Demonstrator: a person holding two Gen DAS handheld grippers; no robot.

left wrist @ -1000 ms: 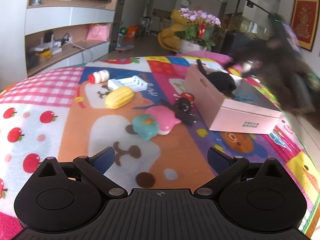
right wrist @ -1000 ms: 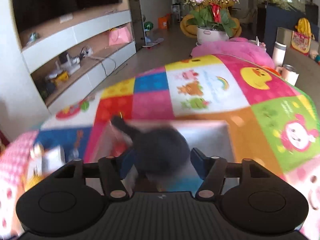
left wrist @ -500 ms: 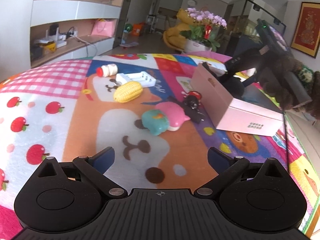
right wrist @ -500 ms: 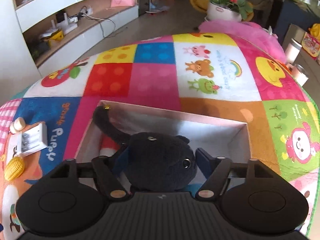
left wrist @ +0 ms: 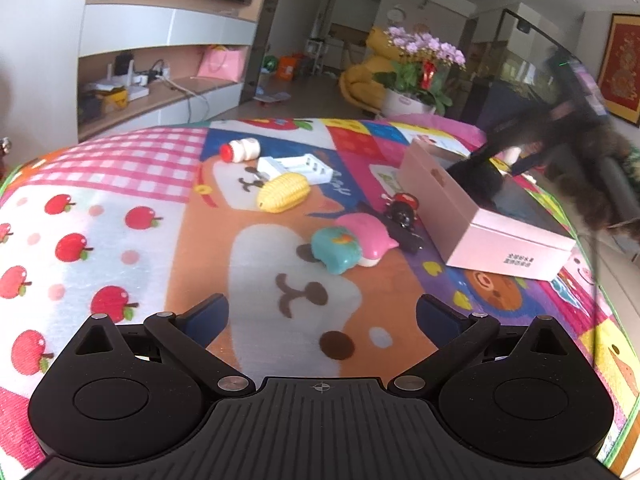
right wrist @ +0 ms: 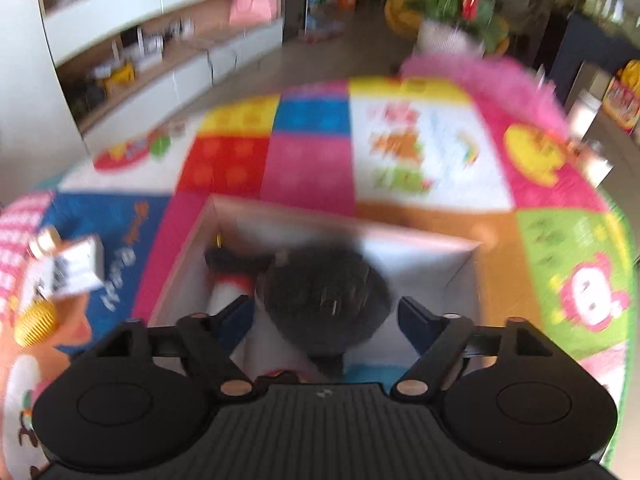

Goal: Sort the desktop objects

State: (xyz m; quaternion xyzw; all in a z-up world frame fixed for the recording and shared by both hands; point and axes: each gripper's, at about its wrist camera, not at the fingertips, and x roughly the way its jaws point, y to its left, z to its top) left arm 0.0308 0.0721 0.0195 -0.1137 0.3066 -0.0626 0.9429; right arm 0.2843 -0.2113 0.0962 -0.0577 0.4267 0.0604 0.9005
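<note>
A: Which items are sorted?
B: A black plush (right wrist: 328, 292) lies in the box (right wrist: 420, 240); the right gripper (right wrist: 326, 320) is opening, pads clear of it

A: What is left?
B: Beside the box: corn (left wrist: 283, 197), bottle (left wrist: 241, 149), charger (left wrist: 295, 168), pink-teal toy (left wrist: 350, 246). The left gripper (left wrist: 322, 316) gapes, empty

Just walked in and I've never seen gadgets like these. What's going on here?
A person is tidying toys off a colourful play mat into a pink box, with a two-finger tool in each hand. The right tool is over the box, its jaws opening around a black plush toy that sits inside. The left tool hangs open and empty above the mat. A toy corn cob, a small bottle and a teal and pink toy are not yet sorted.
</note>
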